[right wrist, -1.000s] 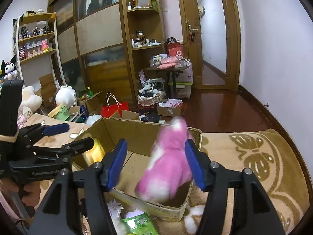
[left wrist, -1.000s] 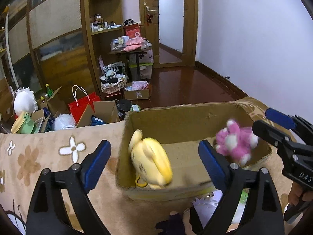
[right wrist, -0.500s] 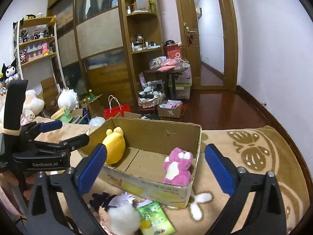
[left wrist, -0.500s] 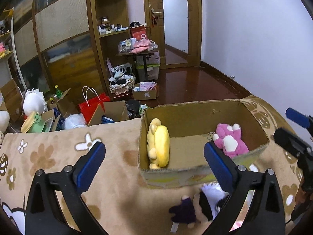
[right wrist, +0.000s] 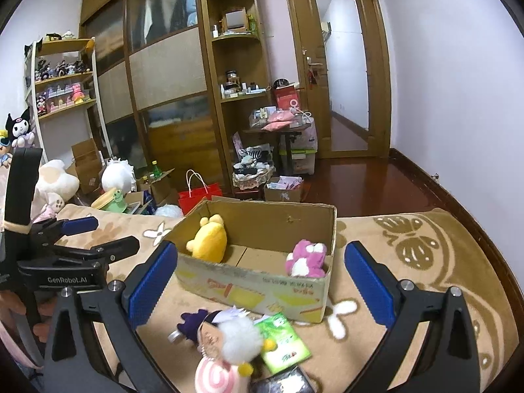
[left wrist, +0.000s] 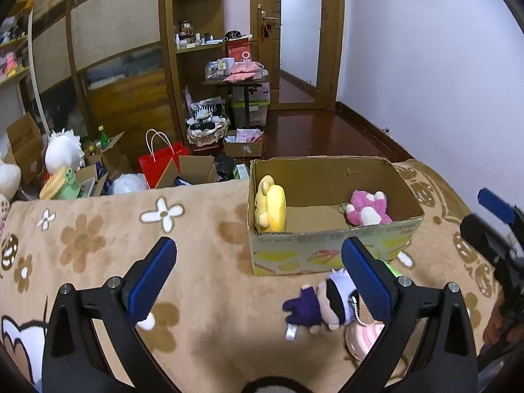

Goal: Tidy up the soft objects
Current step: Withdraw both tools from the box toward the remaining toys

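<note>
A cardboard box (left wrist: 330, 255) (right wrist: 249, 288) sits on a brown flowered blanket. Inside it lie a yellow plush (left wrist: 271, 204) (right wrist: 209, 240) at the left and a pink plush (left wrist: 368, 208) (right wrist: 306, 258) at the right. In front of the box lie a purple-and-black doll (left wrist: 322, 304) (right wrist: 203, 324), a white fluffy toy (right wrist: 240, 342), a pink striped toy (left wrist: 363, 339) (right wrist: 217, 376) and a green packet (right wrist: 283, 342). My left gripper (left wrist: 258, 278) (right wrist: 98, 235) is open and empty, back from the box. My right gripper (right wrist: 260, 281) (left wrist: 484, 213) is open and empty above the loose toys.
The blanket (left wrist: 98, 245) covers the surface. Beyond its far edge the floor holds a red bag (left wrist: 160, 163), open cartons, white plush toys (right wrist: 118, 177) and a basket. Shelves and a wardrobe line the back wall. A dark object (right wrist: 285, 383) lies at the near edge.
The pink plush left my right gripper and landed in the box's right side. Both grippers drew back and up from the box, and the right jaws opened wider.
</note>
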Tool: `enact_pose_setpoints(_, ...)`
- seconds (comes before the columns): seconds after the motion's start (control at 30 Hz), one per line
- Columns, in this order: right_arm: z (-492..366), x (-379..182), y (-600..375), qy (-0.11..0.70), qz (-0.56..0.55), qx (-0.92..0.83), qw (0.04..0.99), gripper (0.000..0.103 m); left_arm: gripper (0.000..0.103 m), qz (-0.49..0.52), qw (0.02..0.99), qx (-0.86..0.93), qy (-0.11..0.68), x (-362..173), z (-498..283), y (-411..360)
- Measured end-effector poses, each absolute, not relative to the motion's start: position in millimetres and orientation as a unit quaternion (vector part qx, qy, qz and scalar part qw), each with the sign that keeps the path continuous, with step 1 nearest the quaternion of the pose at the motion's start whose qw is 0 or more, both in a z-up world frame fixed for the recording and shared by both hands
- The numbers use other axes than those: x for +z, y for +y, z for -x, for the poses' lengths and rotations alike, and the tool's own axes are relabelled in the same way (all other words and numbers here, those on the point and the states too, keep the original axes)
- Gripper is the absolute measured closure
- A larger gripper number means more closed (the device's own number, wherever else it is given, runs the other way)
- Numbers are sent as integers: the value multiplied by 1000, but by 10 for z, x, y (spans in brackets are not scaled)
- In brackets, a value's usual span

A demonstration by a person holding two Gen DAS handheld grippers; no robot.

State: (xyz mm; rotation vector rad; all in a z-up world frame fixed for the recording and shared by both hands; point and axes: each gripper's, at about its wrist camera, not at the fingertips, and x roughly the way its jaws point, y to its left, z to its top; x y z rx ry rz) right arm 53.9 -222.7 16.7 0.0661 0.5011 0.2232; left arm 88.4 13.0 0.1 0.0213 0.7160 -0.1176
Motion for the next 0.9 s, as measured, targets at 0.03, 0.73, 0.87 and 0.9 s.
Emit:
enact_pose_setpoints(0.03, -509, 168, -2217, 247, -31, 110, 962, 0, 3, -5, 934, -61, 352, 14, -865, 149)
enact_pose_setpoints(0.73, -308, -86, -1990, 274, 5, 122, 954, 0, 3, 19, 913, -95, 395, -200, -845, 161)
enact_pose_setpoints(0.87, -370, -222, -1957, 287, 10, 123, 950, 0, 3, 21, 911, -95, 402, -256, -934, 153)
enact_pose_setpoints(0.9, -382, -253, -1951, 290, 11, 123, 949, 0, 3, 21, 910, -96, 403, -264, -950, 149)
